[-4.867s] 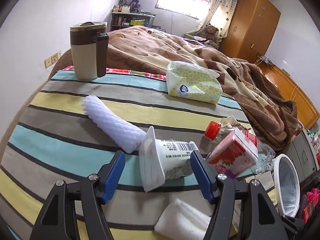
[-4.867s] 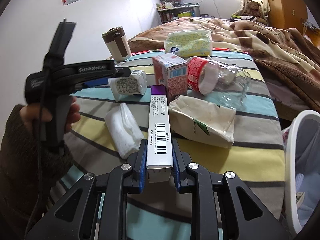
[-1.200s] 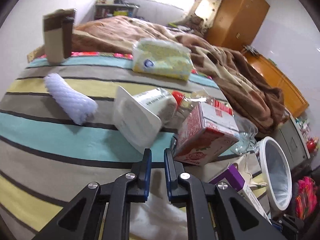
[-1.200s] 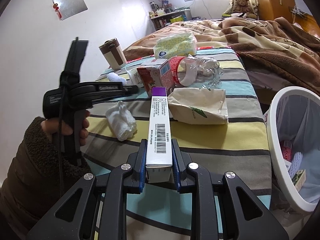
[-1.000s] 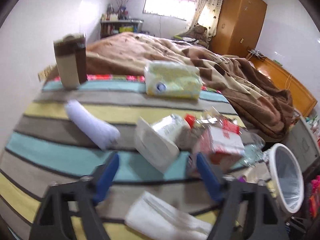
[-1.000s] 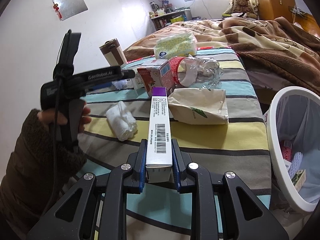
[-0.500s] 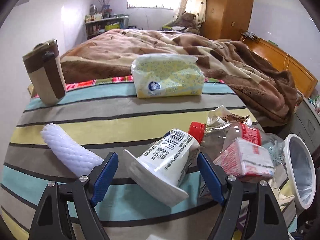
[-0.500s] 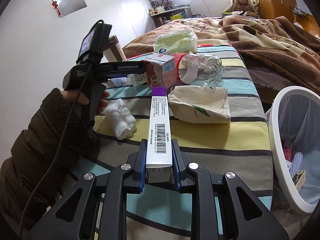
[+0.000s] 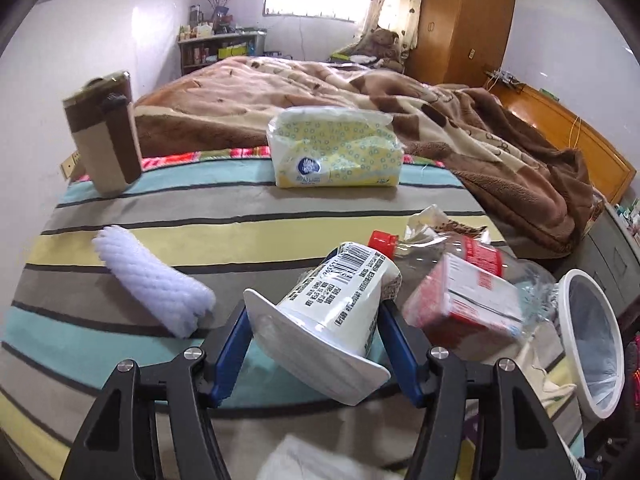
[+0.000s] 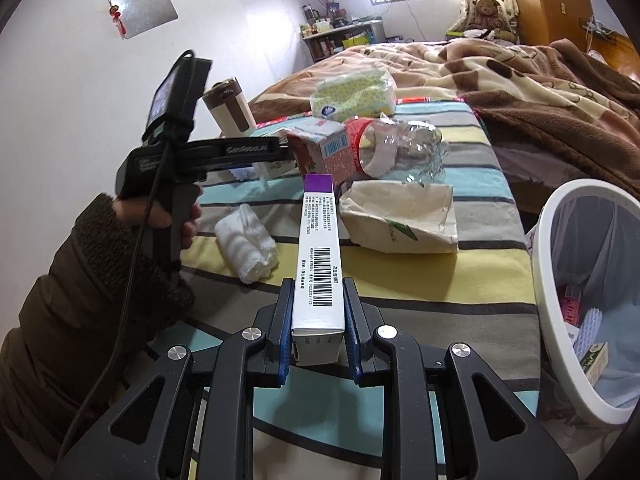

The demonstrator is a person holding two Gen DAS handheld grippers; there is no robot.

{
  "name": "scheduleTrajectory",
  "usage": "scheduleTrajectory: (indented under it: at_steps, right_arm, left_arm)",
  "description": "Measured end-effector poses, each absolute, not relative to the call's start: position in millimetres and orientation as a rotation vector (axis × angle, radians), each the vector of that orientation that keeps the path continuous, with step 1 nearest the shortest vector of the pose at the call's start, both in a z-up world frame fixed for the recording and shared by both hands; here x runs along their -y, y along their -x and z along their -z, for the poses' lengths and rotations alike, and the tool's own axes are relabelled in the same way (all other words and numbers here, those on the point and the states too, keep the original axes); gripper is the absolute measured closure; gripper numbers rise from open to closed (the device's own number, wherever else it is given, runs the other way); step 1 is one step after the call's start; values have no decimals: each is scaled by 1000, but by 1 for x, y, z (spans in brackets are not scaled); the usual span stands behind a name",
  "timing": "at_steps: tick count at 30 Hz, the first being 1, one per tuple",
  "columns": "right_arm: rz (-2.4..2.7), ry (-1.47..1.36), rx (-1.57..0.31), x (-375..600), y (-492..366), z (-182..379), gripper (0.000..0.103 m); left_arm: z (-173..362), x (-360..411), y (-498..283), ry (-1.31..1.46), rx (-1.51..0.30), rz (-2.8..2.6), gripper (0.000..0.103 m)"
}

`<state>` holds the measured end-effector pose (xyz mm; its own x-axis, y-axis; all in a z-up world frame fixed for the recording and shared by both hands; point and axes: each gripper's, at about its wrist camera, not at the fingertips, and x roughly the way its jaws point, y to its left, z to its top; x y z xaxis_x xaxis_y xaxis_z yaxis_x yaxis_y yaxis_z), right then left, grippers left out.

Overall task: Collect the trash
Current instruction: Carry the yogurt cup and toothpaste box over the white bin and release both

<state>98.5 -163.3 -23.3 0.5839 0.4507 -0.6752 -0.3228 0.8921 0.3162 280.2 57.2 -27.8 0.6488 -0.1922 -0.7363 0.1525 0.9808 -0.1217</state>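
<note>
A white yogurt cup (image 9: 332, 300) lies on its side on the striped cloth (image 9: 240, 236). My left gripper (image 9: 313, 307) has its jaws closing around the cup, and the blue pads (image 9: 394, 340) meet its sides. In the right wrist view the left gripper (image 10: 282, 148) reaches behind a red juice carton (image 10: 320, 152), held by a hand in a dark sleeve. My right gripper (image 10: 317, 286) is shut on a long white box with a purple end (image 10: 318, 240), above the table's near edge. A white bin (image 10: 540, 248) with some trash stands at the right.
A crushed plastic bottle (image 10: 400, 144), a paper bag (image 10: 400, 220) and a wad of tissue (image 10: 248, 244) lie on the cloth. A foam net sleeve (image 9: 152, 280), a tissue pack (image 9: 332, 152) and a brown mug (image 9: 104, 140) lie farther off. A bed with a brown blanket is behind.
The left gripper's jaws went from shut to wide open, moved in around the yogurt cup and have narrowed onto it. The right gripper and its box have not moved.
</note>
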Motion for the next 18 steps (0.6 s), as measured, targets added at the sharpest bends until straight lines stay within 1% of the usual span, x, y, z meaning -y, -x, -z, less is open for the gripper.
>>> scheduleTrajectory:
  at_steps: [8,18]
  right_arm:
    - [-436,-191,-767,177,-80,5,80]
    - [-378,-210,-686,206,-60,-17,80]
  left_arm:
    - [-6,-53,-236,63,-794,228,39]
    - [-42,-18,-187,60,-737,294,39]
